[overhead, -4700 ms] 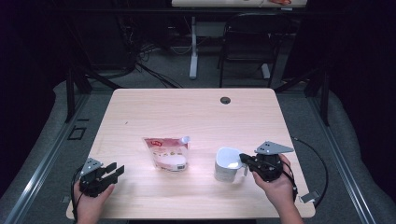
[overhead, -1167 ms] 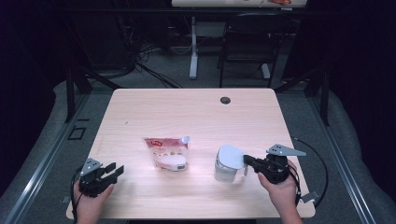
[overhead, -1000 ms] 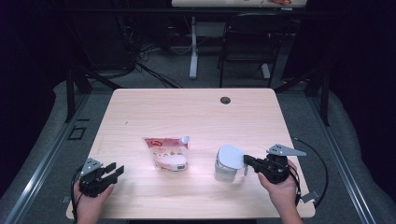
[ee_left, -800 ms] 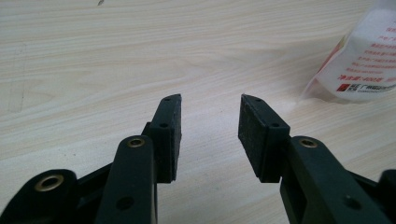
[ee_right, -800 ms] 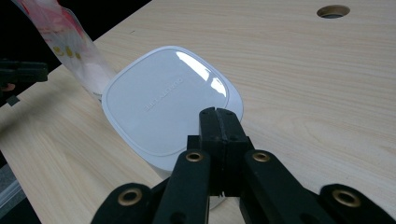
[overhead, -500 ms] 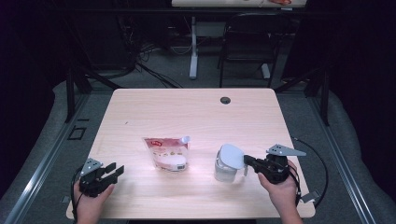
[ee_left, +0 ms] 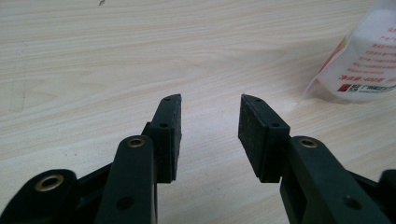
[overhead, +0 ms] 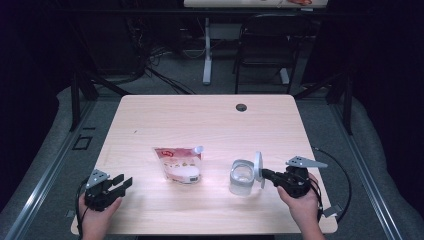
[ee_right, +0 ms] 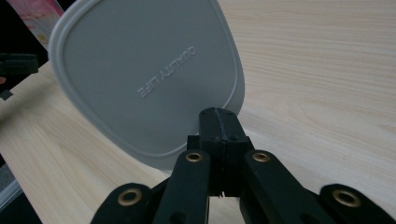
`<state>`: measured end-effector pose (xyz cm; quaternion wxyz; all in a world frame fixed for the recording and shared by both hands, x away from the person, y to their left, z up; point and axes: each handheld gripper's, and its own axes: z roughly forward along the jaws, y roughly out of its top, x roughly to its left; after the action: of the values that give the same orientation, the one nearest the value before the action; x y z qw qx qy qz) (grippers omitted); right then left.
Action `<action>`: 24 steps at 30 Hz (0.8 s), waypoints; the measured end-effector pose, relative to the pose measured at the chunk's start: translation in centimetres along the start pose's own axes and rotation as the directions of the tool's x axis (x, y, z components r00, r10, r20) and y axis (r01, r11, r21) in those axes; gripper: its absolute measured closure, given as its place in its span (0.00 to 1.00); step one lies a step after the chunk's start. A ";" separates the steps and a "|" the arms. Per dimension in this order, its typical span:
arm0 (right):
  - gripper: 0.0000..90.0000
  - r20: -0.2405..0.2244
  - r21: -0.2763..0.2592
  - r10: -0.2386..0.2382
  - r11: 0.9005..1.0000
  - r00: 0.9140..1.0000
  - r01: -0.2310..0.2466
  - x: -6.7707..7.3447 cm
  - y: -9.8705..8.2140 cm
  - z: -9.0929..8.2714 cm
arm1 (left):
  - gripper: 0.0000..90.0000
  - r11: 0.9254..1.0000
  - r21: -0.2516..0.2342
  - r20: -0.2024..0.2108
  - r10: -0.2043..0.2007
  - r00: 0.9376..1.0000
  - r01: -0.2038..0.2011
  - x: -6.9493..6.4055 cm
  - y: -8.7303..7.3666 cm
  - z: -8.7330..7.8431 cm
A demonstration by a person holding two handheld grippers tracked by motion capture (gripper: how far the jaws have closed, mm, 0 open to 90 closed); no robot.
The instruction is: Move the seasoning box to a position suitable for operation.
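Note:
A clear square container (overhead: 241, 177) stands open at the table's front right. Its grey lid (overhead: 258, 169) stands on edge just right of the container's rim. My right gripper (overhead: 265, 175) is shut on the lid's rim. In the right gripper view the lid (ee_right: 149, 79) rises tilted above the shut right gripper (ee_right: 218, 116), with raised lettering on its face. A white and pink pouch (overhead: 179, 164) lies flat at the table's middle front. My left gripper (overhead: 122, 181) rests open near the front left corner with nothing between its fingers, and the pouch (ee_left: 364, 60) lies to the right of the left gripper (ee_left: 210, 100).
The light wooden table (overhead: 200, 120) has a round cable hole (overhead: 241, 107) near its far edge. A chair (overhead: 265, 45) and a desk leg (overhead: 206, 55) stand on the dark floor beyond. A cable (overhead: 340, 170) loops off the table's right edge.
Since several seconds ago the right gripper has shifted slightly right and the lid has come up off the container. Over the last second nothing visibly moved.

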<state>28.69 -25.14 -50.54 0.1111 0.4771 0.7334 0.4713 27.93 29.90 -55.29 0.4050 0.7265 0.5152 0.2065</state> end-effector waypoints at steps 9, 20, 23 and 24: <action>1.00 -0.004 0.005 0.014 1.000 1.000 -0.014 -0.2 -0.2 0.2 | 0.67 1.000 0.000 -0.002 0.002 1.000 -0.002 0.0 0.0 -0.1; 1.00 0.004 0.029 0.016 0.999 1.000 -0.016 -0.5 -0.4 0.4 | 0.66 1.000 -0.001 -0.003 0.001 1.000 -0.001 0.0 0.0 -0.1; 1.00 0.009 0.033 0.022 0.999 1.000 -0.022 -0.6 -0.5 0.5 | 0.66 1.000 -0.001 -0.003 0.001 1.000 -0.001 0.0 0.0 -0.1; 1.00 0.013 0.030 0.025 0.999 1.000 -0.026 -0.6 -0.5 0.5 | 0.67 1.000 -0.002 -0.003 0.001 1.000 -0.001 0.0 0.0 -0.1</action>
<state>28.98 -25.38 -51.37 0.1025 0.4910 0.7336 0.4586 27.88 29.94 -55.24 0.4050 0.7261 0.5152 0.2082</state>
